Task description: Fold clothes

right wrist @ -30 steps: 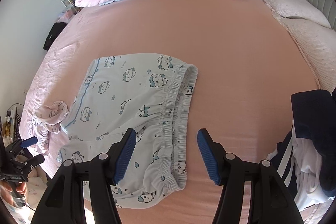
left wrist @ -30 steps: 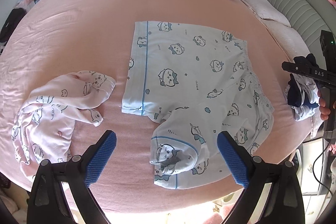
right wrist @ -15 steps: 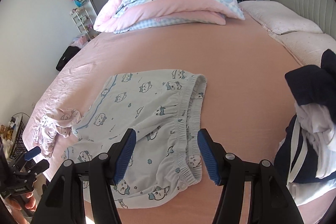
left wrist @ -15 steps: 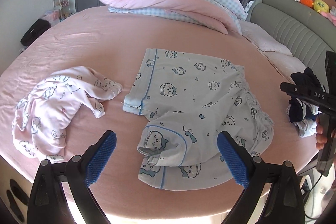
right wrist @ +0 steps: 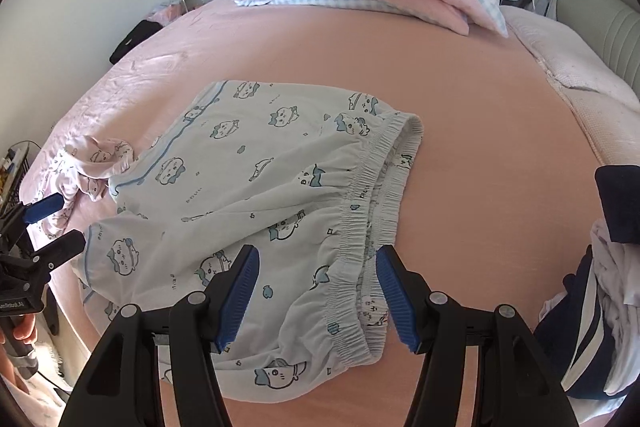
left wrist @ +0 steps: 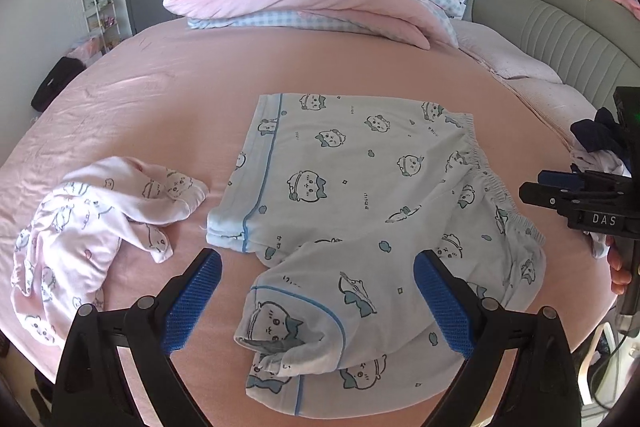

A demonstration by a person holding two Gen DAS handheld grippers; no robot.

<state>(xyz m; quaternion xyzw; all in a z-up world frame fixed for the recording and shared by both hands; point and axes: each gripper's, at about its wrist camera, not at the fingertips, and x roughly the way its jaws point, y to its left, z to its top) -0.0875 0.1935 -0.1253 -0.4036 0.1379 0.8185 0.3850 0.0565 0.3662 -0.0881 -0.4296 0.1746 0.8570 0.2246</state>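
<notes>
pale blue cartoon-print shorts (left wrist: 360,211) lie on the pink bed sheet (left wrist: 160,99), one leg bunched at the near edge, elastic waistband (right wrist: 372,211) to the right. left gripper (left wrist: 316,303) and right gripper (right wrist: 316,291) both spread wide, empty, above the shorts. pink printed garment (left wrist: 80,227) crumpled just left.

dark navy clothes (right wrist: 616,203) cut off by right wrist frame edge; shorts (left wrist: 360,211) near leg bunched, hem hidden underneath; shelf items (left wrist: 98,11) too small to tell
</notes>
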